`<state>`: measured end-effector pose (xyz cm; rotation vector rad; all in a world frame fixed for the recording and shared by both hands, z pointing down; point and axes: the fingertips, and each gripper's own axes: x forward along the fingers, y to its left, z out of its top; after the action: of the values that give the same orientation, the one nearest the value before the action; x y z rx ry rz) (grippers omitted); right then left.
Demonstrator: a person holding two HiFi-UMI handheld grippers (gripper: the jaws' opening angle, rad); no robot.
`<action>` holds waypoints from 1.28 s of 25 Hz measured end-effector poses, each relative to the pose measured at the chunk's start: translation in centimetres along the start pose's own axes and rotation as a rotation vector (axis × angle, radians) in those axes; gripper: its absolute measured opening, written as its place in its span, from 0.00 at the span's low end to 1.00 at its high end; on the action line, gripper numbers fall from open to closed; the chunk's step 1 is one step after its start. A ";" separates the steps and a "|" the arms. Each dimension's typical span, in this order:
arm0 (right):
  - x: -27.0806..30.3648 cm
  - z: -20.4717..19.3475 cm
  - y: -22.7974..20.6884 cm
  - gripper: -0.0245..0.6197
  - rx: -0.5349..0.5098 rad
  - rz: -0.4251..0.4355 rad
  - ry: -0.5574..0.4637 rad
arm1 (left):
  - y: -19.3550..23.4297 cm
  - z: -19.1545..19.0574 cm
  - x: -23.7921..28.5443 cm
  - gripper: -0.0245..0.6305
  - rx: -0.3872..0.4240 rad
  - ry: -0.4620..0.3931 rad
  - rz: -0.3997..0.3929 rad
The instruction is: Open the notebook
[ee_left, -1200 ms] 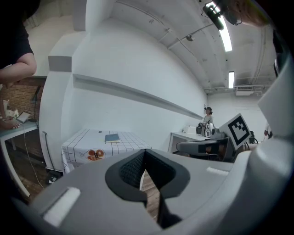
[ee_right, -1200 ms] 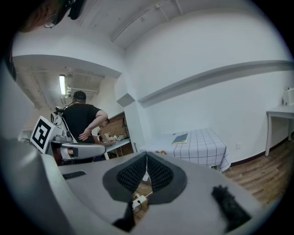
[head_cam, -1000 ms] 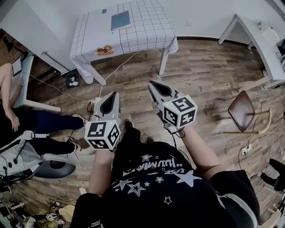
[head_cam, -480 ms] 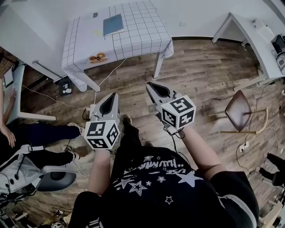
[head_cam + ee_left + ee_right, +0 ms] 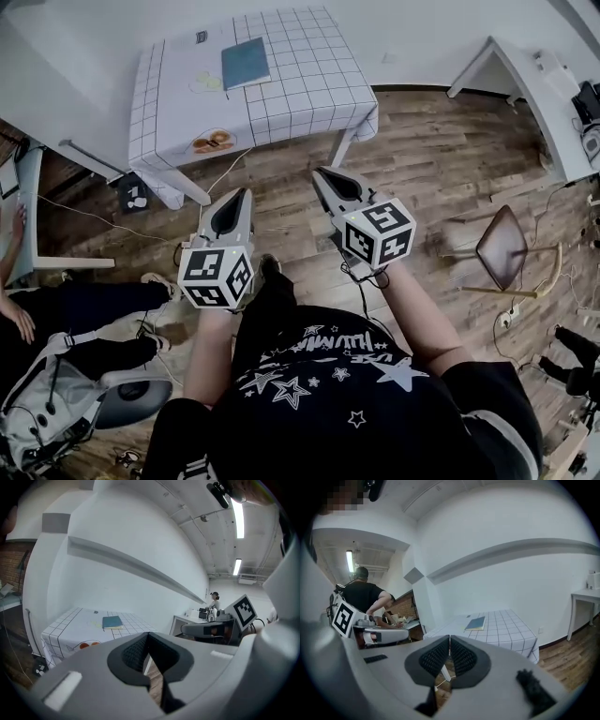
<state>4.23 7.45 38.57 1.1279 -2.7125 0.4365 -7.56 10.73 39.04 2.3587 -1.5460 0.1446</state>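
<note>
A blue-green notebook lies closed and flat on the far part of a table with a white checked cloth. It also shows in the left gripper view as the notebook and in the right gripper view as the notebook. My left gripper and right gripper hang over the wooden floor, well short of the table. Both point toward it with jaws shut and nothing between them. In its own view the left gripper is shut, and so is the right gripper.
An orange-printed item lies near the table's front left corner, a small dark tag at the back. A wooden chair stands at the right, a white desk beyond it. Cables and a power strip lie on the floor at the left, where a person sits.
Both grippers have travelled forward across the floor toward the table, staying shut. The table and notebook now sit slightly nearer and lower in the head view.
</note>
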 end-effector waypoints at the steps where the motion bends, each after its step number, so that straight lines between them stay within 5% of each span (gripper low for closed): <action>1: 0.9 0.4 -0.2 0.06 0.002 -0.003 0.001 | 0.8 0.1 0.5 0.05 -0.004 0.005 -0.002; 19: 15.2 4.0 -1.0 0.06 0.017 -0.038 0.026 | 14.5 3.4 5.4 0.05 -0.035 0.017 -0.004; 32: 17.4 4.3 -4.8 0.06 0.033 -0.107 0.036 | 16.4 3.1 9.2 0.05 -0.040 0.041 -0.045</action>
<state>-4.76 -8.75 40.12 1.2539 -2.6089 0.4817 -18.97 -4.33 41.86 2.3434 -1.4623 0.1491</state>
